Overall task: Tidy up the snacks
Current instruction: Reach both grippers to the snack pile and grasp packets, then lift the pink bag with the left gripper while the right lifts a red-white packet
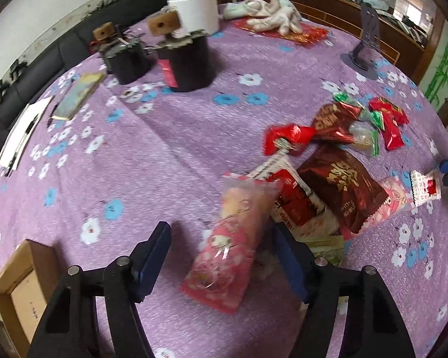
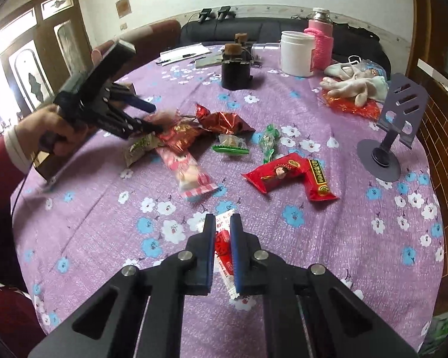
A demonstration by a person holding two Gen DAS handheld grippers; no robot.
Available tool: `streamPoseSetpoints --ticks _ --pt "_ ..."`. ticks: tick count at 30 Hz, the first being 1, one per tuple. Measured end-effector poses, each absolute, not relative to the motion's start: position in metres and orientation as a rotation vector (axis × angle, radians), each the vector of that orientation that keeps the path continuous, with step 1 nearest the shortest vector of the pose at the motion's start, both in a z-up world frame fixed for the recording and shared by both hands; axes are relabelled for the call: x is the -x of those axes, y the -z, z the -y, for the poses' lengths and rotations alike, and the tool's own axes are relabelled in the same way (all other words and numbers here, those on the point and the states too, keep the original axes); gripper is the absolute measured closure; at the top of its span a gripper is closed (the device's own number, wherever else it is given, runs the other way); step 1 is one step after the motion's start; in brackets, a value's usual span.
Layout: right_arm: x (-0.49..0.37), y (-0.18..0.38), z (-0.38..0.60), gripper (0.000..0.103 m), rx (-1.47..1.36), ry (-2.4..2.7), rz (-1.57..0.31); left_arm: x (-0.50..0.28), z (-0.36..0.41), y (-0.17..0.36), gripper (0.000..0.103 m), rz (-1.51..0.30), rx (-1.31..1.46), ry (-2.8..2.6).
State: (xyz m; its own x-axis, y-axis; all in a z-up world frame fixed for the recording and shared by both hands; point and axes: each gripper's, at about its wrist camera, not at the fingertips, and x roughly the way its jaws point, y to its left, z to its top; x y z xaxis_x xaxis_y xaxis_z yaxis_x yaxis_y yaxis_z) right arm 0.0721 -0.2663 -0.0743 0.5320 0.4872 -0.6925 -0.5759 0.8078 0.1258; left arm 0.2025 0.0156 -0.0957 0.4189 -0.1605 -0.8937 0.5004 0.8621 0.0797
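Several wrapped snacks lie on the purple flowered tablecloth [image 1: 170, 155]. My left gripper [image 1: 221, 235] is open, and a pink snack packet [image 1: 233, 244] lies blurred between its fingers, beside a dark red packet [image 1: 343, 191] and red packets. My right gripper [image 2: 222, 223] is shut on a small white-and-red packet [image 2: 222, 246] just above the cloth. In the right wrist view the left gripper [image 2: 147, 116] hovers over the snack pile, near a second pink packet [image 2: 185, 170], green candies [image 2: 268, 143] and a red packet [image 2: 289, 176].
A cardboard box [image 1: 18, 286] stands at the table's near left edge. Two black jars [image 1: 188, 59], a white tub [image 1: 194, 6], white gloves [image 1: 271, 15], a grey phone stand [image 2: 391, 131] and papers [image 1: 24, 131] stand around the far half.
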Motion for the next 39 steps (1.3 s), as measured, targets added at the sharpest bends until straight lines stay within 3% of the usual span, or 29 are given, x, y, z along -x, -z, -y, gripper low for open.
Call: streamPoseSetpoints --ticks 2,9,11,12,15,16,20,21,22,27,39 --pt "-0.071 0.077 0.265 0.094 0.14 -0.622 -0.796 -0.202 -0.012 0.096 0.03 -1.064 -0.349 0.439" --pt "-0.072 0.089 0.253 0.093 0.265 -0.614 -0.82 -0.196 -0.001 0.093 0.06 -1.06 -0.342 0.472" --pt "-0.075 0.09 0.252 0.088 0.27 -0.627 -0.825 -0.196 -0.001 0.093 0.063 -1.063 -0.335 0.465" --pt "-0.078 0.09 0.251 0.081 0.267 -0.638 -0.834 -0.196 -0.001 0.093 0.065 -1.065 -0.333 0.463" --pt "-0.075 0.089 0.247 0.045 0.289 -0.647 -0.822 -0.193 0.001 0.092 0.067 -1.071 -0.334 0.47" --pt "-0.074 0.09 0.246 0.044 0.307 -0.645 -0.815 -0.192 0.002 0.092 0.068 -1.071 -0.34 0.471" --pt "-0.075 0.103 0.241 0.048 0.37 -0.616 -0.856 -0.19 0.004 0.092 0.075 -1.075 -0.334 0.474" --pt "-0.074 0.103 0.243 0.065 0.343 -0.635 -0.857 -0.189 0.004 0.092 0.077 -1.073 -0.329 0.476" --pt "-0.073 0.102 0.243 0.074 0.327 -0.65 -0.866 -0.187 0.004 0.092 0.077 -1.07 -0.323 0.478" --pt "-0.065 0.1 0.237 0.08 0.357 -0.614 -0.847 -0.177 0.002 0.089 0.078 -1.057 -0.298 0.47" --pt "-0.05 0.074 0.258 0.081 0.107 -0.575 -0.769 -0.135 -0.03 0.055 0.078 -0.956 -0.135 0.333"
